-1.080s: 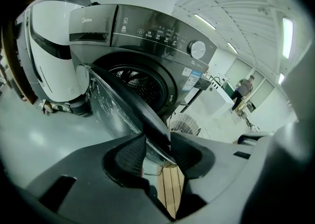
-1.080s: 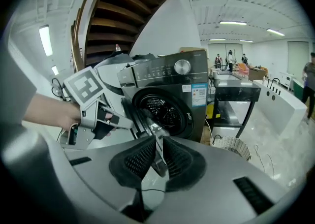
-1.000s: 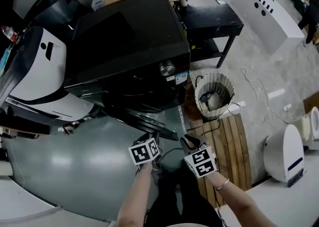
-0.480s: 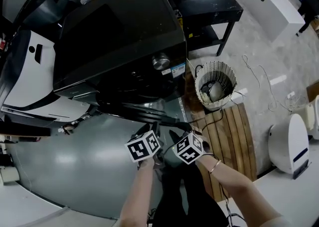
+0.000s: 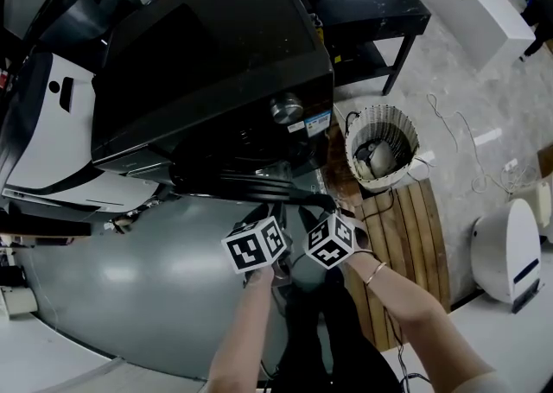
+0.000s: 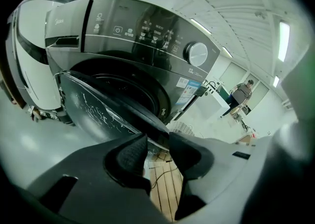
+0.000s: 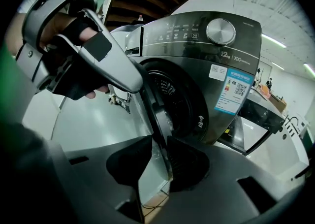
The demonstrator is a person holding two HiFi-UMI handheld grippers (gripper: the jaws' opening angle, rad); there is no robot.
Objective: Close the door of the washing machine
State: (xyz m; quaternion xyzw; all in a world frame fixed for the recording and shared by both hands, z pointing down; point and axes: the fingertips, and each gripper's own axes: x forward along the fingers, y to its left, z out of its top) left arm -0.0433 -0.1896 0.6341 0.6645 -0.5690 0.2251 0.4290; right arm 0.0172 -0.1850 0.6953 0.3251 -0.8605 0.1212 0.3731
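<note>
Dark door point(image 6: 93, 107), hinged left, angles outward, seemingly half open.

L forearm point(image 5: 235, 339) & R forearm point(image 5: 406, 307) reach fwd, bare, converging. L claw point(image 6: 157, 145) & R claw point(image 7: 158, 155) sit just beside each other, marker cubes nearly touching, both angled down. Jaws of each stand apart and have just been closing. Door rim point(image 7: 156, 114) lies btwn each pair, not clamped.

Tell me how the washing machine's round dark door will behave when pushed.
The round dark glossy door looks rigid, so it likely swings as one piece. Its shiny face may be slippery; its thick rim suggests weight.
</note>
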